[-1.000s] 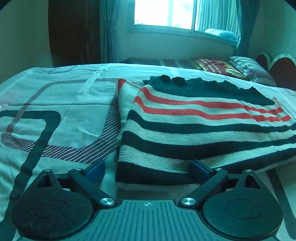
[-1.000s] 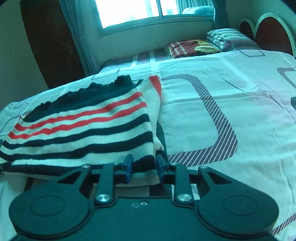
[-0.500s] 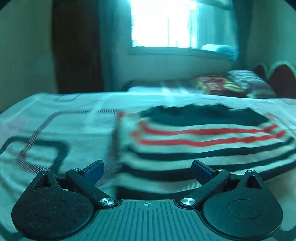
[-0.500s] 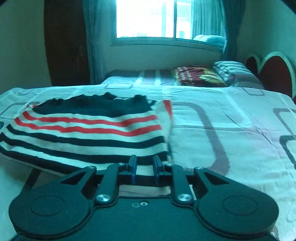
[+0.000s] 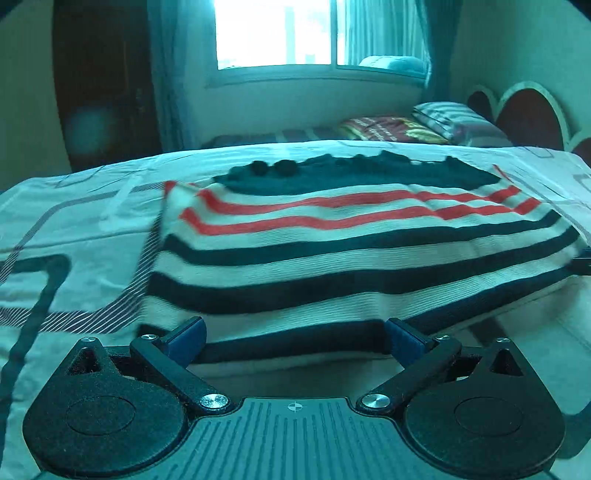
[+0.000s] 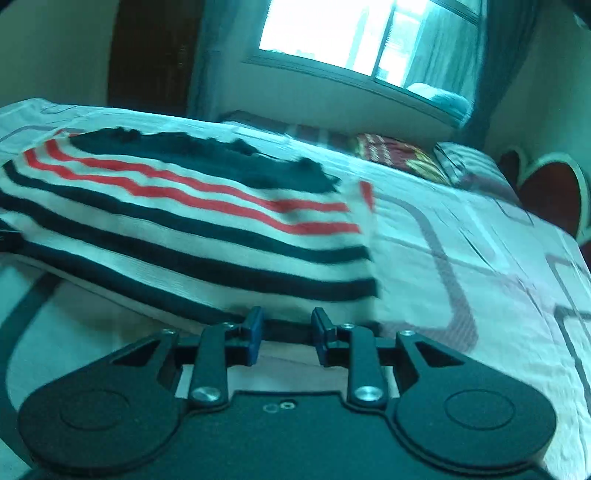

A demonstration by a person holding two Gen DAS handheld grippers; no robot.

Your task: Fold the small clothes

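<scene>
One striped knit sweater (image 5: 354,258) is all I have to fold: it lies flat on the patterned bedsheet (image 5: 74,229), already doubled into a broad rectangle, its near hem just ahead of both tools. My left gripper (image 5: 295,334) has its fingers spread wide, the hem lying in the gap between them with neither pad pressing on it. My right gripper (image 6: 285,330) sits at the garment's near right corner, its jaws opening; the dark hem edge runs across the narrow gap, and I see no pad pinching it. I judge this to be the let-go after one fold has been laid down. The next move, as I read it, calls for clearing both tools from the hem without dragging the layers, then taking a fresh grip on one side edge to bring it across; the knit looks soft and thick, so a shallow pinch could slip off.

Counting: one sweater, two grippers, one window (image 5: 280,33), one striped pillow (image 5: 454,120) and one red patterned cushion (image 5: 391,129) at the far end by the headboard (image 5: 528,118).
</scene>
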